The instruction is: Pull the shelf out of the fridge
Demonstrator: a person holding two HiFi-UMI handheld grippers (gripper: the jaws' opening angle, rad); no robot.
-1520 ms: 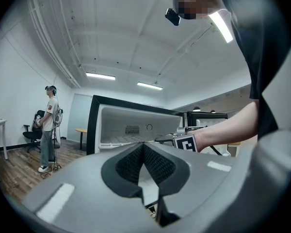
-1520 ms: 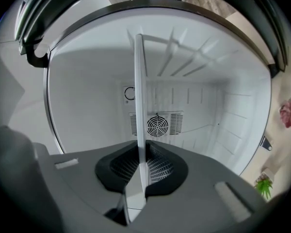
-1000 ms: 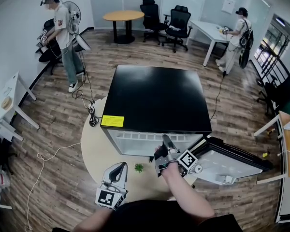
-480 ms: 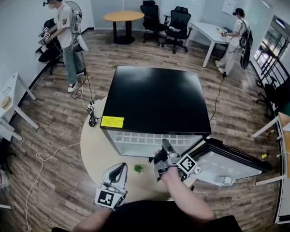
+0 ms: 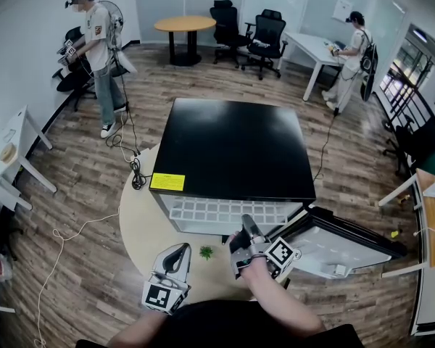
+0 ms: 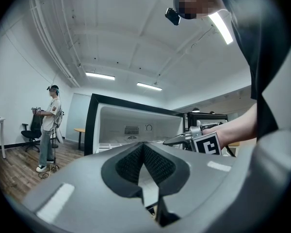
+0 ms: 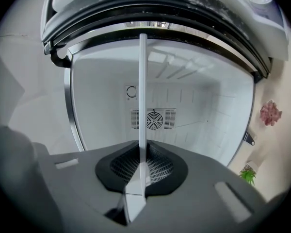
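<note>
Smooth black fridge (image 5: 235, 147) — white plastic shelf (image 5: 225, 210)

Fridge (image 5: 235, 147) and green sprig (image 5: 206, 251) on round beige surface (image 5: 141, 227)

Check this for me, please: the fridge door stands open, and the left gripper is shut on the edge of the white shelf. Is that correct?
Not quite. It is the right gripper, not the left gripper, that is shut on the edge of the white shelf. The right gripper view shows that thin edge clamped between its jaws. The fridge door does stand open.
</note>
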